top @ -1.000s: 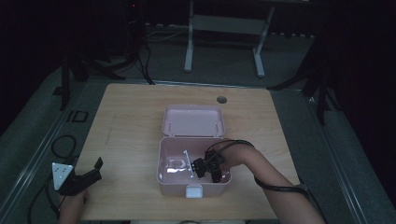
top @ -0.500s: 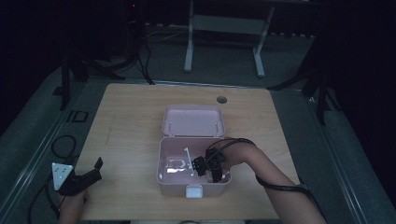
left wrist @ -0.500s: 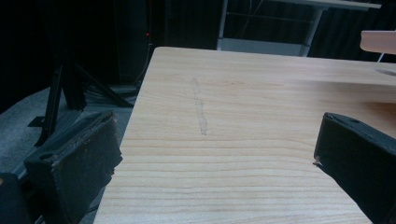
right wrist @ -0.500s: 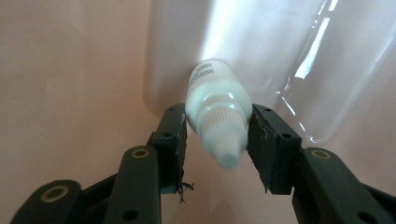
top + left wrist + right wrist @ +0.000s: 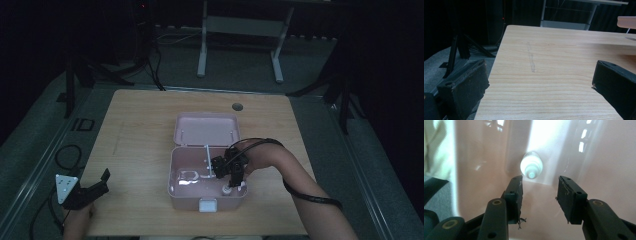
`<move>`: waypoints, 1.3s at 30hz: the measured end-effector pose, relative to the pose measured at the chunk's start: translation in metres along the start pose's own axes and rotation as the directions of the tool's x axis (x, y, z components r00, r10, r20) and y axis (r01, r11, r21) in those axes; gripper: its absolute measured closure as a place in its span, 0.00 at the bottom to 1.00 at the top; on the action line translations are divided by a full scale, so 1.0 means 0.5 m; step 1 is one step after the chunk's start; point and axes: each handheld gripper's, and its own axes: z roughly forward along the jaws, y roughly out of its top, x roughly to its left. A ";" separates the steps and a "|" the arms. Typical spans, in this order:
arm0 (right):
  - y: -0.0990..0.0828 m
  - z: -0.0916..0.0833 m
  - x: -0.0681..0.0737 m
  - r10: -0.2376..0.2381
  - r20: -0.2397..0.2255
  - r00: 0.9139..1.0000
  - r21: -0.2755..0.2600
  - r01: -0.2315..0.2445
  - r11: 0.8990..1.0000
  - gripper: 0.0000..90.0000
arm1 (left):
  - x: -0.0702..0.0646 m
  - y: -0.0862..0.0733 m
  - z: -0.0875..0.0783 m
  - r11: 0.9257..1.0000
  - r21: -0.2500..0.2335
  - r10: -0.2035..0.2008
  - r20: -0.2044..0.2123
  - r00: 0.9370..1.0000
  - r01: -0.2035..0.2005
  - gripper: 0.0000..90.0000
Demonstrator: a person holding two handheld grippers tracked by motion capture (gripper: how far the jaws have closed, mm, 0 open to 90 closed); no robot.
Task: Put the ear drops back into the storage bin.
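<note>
White bottle (image 5: 531,167) stands in the pink box (image 5: 180,195), seen end-on; right gripper (image 5: 540,192) above, jaws just parted, empty.

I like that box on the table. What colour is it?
Pale pink. The box shows best in the high view, lid open.

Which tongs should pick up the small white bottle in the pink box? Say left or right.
Right. The right tongs hang inside the pink box, just above the white bottle, jaws parted and empty. The left tongs sit far off at the table's near left corner.
</note>
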 end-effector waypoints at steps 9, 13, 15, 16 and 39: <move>-0.046 -0.074 0.015 0.057 0.091 0.994 -0.101 -0.048 0.994 0.55 | 0.000 0.000 0.000 1.000 0.004 0.000 -0.001 1.000 0.000 0.01; -0.072 -0.093 0.013 0.122 0.117 0.986 -0.127 -0.107 0.986 0.47 | 0.000 0.000 0.000 1.000 0.001 -0.001 -0.001 1.000 0.001 0.01; -0.087 -0.097 0.011 0.157 0.135 0.978 -0.140 -0.138 0.981 0.40 | 0.000 0.000 0.000 1.000 0.002 -0.002 -0.002 1.000 0.002 0.01; -0.095 -0.098 0.010 0.172 0.139 0.975 -0.147 -0.151 0.977 0.36 | 0.000 0.000 0.000 1.000 0.001 -0.002 -0.002 1.000 0.002 0.01; -0.253 0.022 -0.022 0.447 0.129 0.885 -0.289 -0.398 0.871 0.16 | 0.000 0.000 0.000 1.000 -0.001 -0.001 -0.003 1.000 0.001 0.01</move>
